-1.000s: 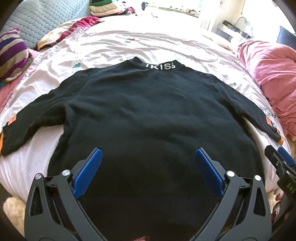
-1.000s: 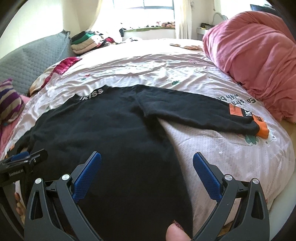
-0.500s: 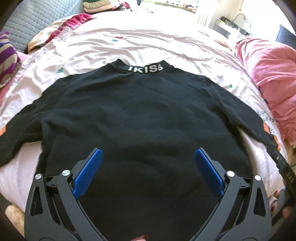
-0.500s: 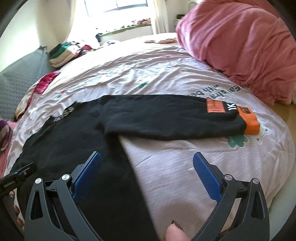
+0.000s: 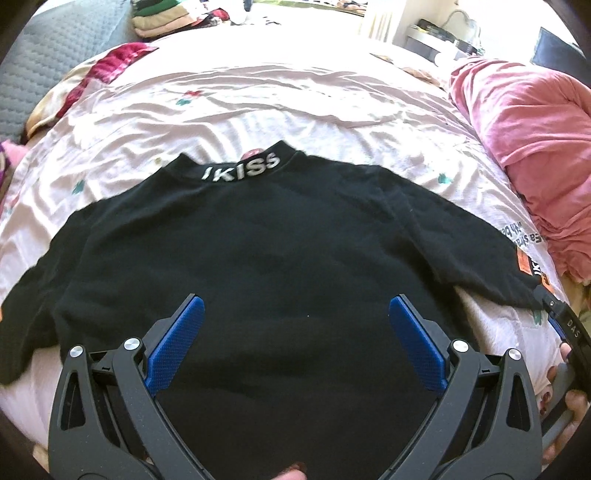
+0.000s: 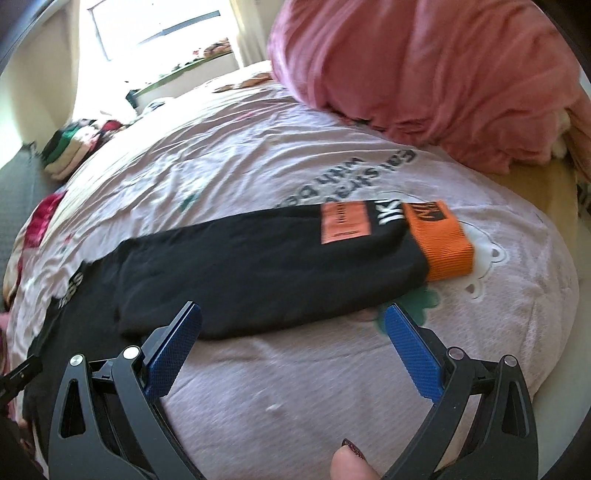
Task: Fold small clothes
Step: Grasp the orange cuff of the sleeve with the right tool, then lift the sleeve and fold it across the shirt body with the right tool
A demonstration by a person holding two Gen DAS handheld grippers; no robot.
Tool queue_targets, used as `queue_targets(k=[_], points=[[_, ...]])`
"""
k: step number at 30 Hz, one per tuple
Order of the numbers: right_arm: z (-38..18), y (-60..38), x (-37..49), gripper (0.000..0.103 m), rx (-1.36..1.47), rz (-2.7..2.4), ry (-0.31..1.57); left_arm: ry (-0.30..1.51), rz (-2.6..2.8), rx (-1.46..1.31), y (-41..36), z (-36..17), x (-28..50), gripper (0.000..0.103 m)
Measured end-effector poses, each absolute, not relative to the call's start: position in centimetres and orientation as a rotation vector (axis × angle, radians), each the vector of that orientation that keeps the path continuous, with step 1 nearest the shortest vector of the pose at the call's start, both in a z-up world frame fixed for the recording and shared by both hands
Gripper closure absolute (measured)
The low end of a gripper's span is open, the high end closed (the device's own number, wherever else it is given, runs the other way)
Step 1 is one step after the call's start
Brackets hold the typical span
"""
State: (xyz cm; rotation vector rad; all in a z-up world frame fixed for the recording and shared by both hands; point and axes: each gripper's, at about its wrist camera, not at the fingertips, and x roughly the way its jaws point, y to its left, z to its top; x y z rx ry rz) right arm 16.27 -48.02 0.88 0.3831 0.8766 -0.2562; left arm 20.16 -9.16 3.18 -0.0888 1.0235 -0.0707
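Pink duvet (image 6: 424, 74), stacked clothes (image 5: 166, 22)

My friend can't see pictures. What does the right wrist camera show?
A black sleeve with an orange cuff lies flat on a pale pink bedsheet. The right claw hangs open just in front of it, holding nothing. A pink blanket is heaped behind.

Sweater (image 5: 280, 258) spread flat on bed (image 5: 295, 96), collar at far side, sleeves extended left and right, bundled blanket (image 5: 535, 147) at right edge, stacked clothes (image 5: 159, 22) behind.
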Motion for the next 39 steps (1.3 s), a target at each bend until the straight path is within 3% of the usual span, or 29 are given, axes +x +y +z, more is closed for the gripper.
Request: queue_targets(k=[16, 22, 24, 27, 39], points=[[-2.8, -55.7, 18.0, 0.006, 0.652, -0.391, 0.856, 1.057, -0.129, -0.076, -10.9, 1.6, 24.4, 0.009], [-3.2, -57.4, 18.4, 0.035, 0.724, -0.435, 0.791, 1.065, -0.098, -0.085, -9.6, 1.3, 25.4, 0.009], [-3.4, -57.9, 18.3, 0.062, 0.757, -0.423, 0.769, 1.064, -0.090, -0.091, -9.2, 1.2, 25.6, 0.009], [-3.6, -58.2, 18.4, 0.081, 0.786, -0.392, 0.752, 1.068, -0.085, -0.108, -8.6, 1.1, 25.7, 0.009], [3.1, -52.1, 18.7, 0.088, 0.696, -0.156, 0.586, 1.054, -0.079, -0.176, -5.7, 1.9, 24.8, 0.009]])
